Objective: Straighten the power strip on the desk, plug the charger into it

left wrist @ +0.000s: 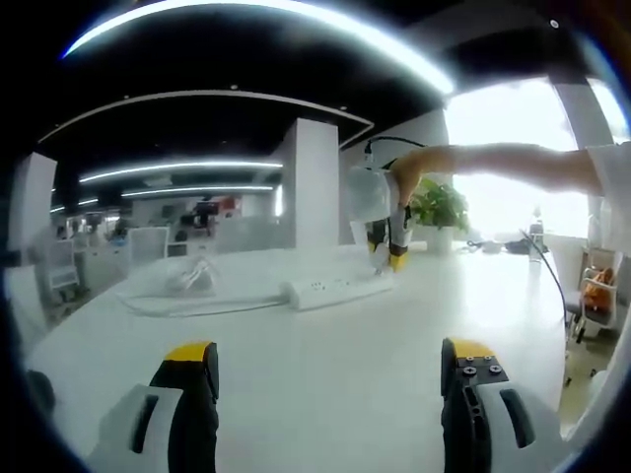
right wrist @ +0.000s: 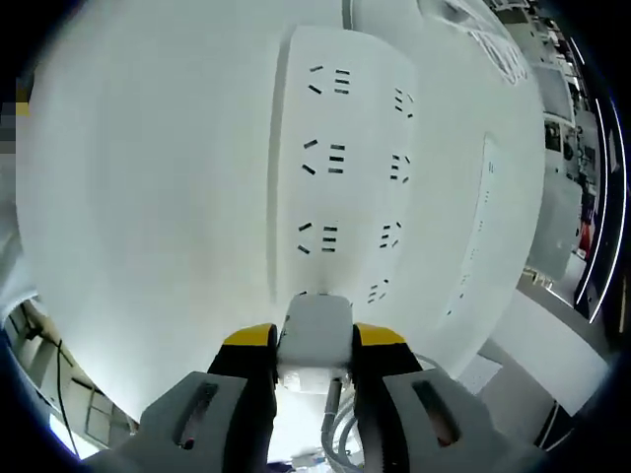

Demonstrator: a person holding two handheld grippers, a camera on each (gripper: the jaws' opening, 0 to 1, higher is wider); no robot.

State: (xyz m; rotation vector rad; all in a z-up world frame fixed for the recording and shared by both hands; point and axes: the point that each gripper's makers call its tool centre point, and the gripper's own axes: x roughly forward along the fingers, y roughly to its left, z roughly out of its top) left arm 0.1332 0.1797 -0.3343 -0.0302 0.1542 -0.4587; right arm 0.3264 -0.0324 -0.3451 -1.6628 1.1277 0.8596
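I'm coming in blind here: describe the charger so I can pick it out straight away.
Start at the white desk and find the long white power strip lying flat on it, its face lined with socket slots. At the strip's near end, the right claw with yellow tips is shut on a small white block, the charger. Unlike the strip, its face is plain, and a cord trails from its back.

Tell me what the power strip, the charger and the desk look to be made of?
Power strip: likely matte white moulded plastic, with crisp cut socket slots. Charger: smooth white plastic block, by its even surface. Desk: white and faintly glossy, perhaps laminate; I cannot tell for sure.
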